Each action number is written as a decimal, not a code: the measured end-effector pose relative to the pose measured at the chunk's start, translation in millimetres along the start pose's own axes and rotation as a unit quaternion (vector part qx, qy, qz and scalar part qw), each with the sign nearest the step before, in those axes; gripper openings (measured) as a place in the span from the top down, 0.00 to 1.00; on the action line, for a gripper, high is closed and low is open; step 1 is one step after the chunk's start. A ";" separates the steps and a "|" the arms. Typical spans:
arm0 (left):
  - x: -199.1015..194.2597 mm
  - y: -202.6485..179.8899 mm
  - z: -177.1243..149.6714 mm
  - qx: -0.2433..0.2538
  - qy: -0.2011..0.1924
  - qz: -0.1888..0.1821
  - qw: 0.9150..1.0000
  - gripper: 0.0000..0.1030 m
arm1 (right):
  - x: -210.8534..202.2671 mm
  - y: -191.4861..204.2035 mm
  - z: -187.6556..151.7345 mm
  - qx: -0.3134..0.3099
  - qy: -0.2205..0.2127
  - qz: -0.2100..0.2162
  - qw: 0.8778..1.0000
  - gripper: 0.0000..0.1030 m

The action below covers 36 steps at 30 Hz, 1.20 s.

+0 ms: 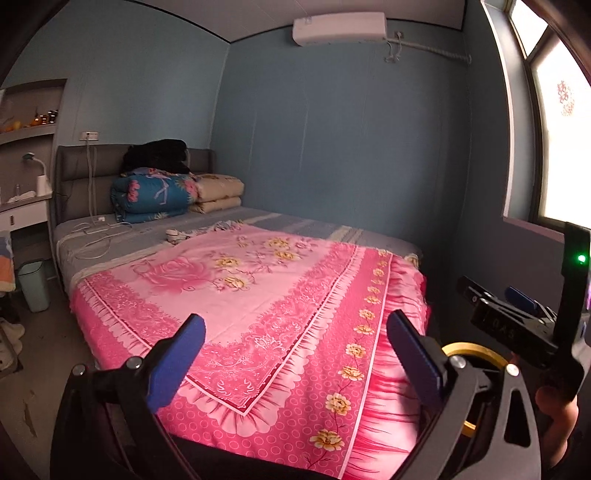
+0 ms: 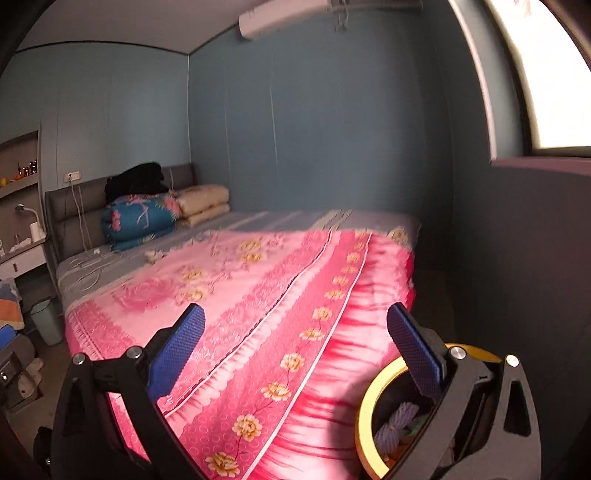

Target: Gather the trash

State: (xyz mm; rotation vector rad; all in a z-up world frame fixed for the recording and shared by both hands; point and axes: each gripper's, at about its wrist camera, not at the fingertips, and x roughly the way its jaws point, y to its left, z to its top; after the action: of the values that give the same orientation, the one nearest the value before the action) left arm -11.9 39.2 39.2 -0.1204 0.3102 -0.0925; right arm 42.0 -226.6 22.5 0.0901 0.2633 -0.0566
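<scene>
Right wrist view, slightly blurred: both hand-held grippers gape empty above the bed's point(image 2: 295, 295) foot edge, beside a yellow-rimmed bin point(image 2: 365, 413).

Dim room, blown-out window point(image 1: 561, 155) glare at right, fisheye bending, perhaps motion blur

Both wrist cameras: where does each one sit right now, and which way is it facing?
Left wrist: on the left gripper, at the bed's foot, facing up the pink floral blanket toward the headboard; shows its own open blue fingers, plus the right gripper and a hand at the right edge.
Right wrist: on the right gripper, facing the same way, closer to the window wall; only its own open fingers show.
Shared: blanket, folded quilts, air conditioner, yellow-rimmed bin.
</scene>
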 end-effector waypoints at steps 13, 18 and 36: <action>-19.5 1.0 -10.6 -0.019 -0.024 0.017 0.999 0.08 | -14.5 7.5 6.8 0.010 0.019 0.030 0.999 0.08; -19.3 2.5 -11.0 -0.023 -0.020 0.016 0.999 0.08 | -18.4 12.2 2.3 0.014 0.028 0.029 0.999 0.08; -15.8 4.1 -11.2 -0.031 -0.013 0.012 0.999 0.08 | -7.2 7.9 -3.1 0.019 0.049 0.026 0.998 0.08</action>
State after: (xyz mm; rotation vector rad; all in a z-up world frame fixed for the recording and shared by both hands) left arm -30.0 43.7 32.8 -0.1798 0.2881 -0.0569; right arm 34.7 -218.1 22.0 0.1382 0.3576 -0.0050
